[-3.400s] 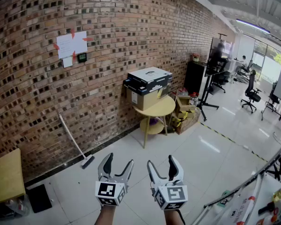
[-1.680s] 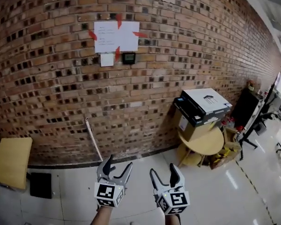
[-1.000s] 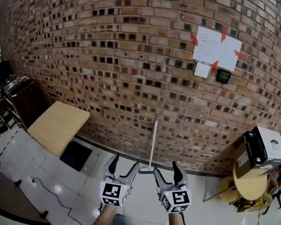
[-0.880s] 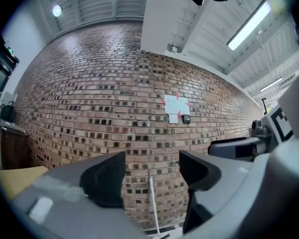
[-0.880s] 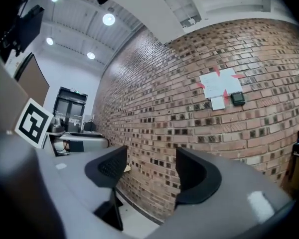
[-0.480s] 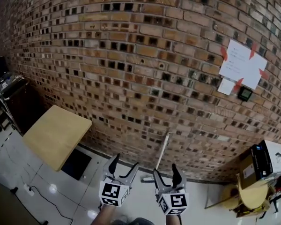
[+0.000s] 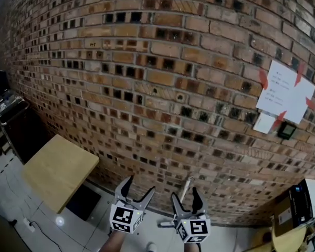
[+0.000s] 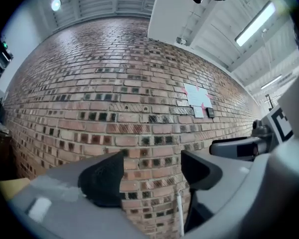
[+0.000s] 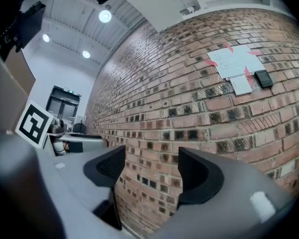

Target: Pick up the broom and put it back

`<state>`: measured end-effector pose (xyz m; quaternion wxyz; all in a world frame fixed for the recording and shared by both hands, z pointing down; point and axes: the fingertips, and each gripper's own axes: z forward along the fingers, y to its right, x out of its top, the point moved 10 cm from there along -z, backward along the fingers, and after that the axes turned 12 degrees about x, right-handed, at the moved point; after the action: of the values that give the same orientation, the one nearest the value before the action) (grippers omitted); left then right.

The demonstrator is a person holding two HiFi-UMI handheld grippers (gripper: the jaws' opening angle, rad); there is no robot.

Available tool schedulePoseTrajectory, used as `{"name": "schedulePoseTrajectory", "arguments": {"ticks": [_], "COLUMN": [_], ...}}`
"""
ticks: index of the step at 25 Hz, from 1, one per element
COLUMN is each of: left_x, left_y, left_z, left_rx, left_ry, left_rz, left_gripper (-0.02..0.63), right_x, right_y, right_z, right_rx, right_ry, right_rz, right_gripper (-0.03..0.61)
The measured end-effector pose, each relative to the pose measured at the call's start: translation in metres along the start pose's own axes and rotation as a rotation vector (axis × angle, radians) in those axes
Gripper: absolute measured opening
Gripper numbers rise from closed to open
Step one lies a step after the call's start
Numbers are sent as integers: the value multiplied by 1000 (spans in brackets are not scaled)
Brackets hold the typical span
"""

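Observation:
The broom leans against the brick wall (image 7: 163, 88). Its pale handle (image 7: 186, 186) rises just beyond my right gripper, and its head (image 7: 166, 224) rests on the floor between the two grippers. My left gripper (image 7: 138, 188) is open and empty, left of the broom. My right gripper (image 7: 185, 196) is open and empty too, and the handle shows through the gap between its fingers, farther off. In the left gripper view the handle (image 8: 179, 214) stands low, right of the left gripper (image 8: 152, 171). The right gripper view shows only brick beyond the right gripper (image 9: 150, 171).
A light wooden tabletop (image 7: 58, 169) stands at the left, with a dark flat thing (image 7: 84, 201) on the floor under it. A taped paper (image 7: 286, 96) and a small black device (image 7: 287, 130) hang on the wall. A printer box (image 7: 307, 201) sits at the far right.
The view has swung from the office toward the brick wall and come closer. The broom now stands right ahead of the grippers. Both grippers have stayed open.

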<state>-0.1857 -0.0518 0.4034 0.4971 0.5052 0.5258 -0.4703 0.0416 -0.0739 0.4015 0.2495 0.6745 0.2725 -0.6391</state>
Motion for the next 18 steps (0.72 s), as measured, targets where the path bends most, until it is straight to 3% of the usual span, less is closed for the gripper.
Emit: {"name": "schedulePoseTrajectory", "arguments": {"ticks": [3, 6, 11, 18], "left_x": [11, 5, -19, -31], "left_y": [-6, -9, -14, -2], "left_z": [33, 55, 90, 146], "left_rx": [25, 19, -56, -230], "left_ry": [26, -4, -84, -114], "left_rz": [12, 33, 29, 34], "left_gripper": [362, 342, 336, 336], "right_x": [7, 1, -26, -42], "right_y": [32, 48, 63, 85], "right_z": [33, 56, 78, 73], "right_rx": [11, 23, 5, -138], "right_ry": [35, 30, -27, -51], "right_rz": [-9, -12, 35, 40], "right_gripper": [328, 328, 328, 328]}}
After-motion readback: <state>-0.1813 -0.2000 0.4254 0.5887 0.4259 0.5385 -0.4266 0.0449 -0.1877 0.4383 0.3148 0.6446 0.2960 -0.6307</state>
